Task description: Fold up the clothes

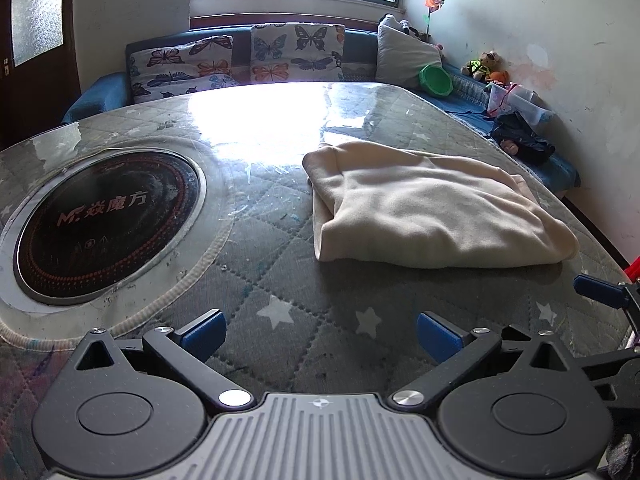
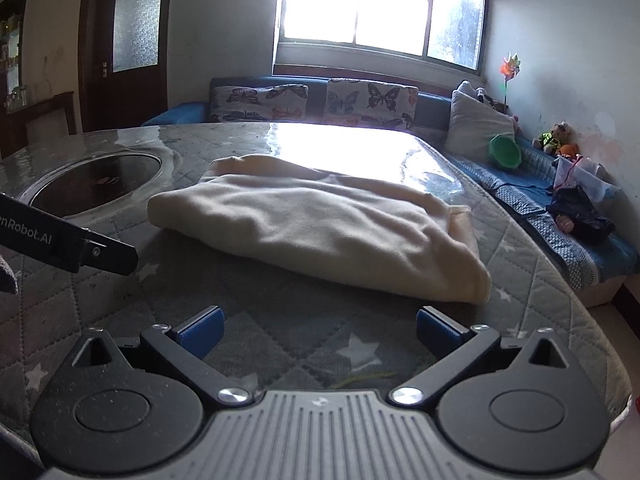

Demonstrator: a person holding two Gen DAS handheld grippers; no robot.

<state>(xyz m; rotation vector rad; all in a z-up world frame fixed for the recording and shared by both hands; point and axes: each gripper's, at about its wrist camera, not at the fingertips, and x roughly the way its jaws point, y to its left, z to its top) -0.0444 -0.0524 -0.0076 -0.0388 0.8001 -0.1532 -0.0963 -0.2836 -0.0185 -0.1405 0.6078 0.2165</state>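
Where the quilted grey star-print table cover (image 1: 280, 280) curves toward its left edge, a round black induction hob with red lettering (image 1: 106, 224) sits sunk in the table. At the near edge the left gripper (image 1: 320, 334) hovers with its blue-padded fingers spread wide, holding nothing. Further right, toward the table's right edge, lies the folded cream fleece garment (image 1: 432, 208), flat in a thick stack. Just before it, the right gripper (image 2: 318, 330) hangs likewise parted and empty, apart from the cloth.
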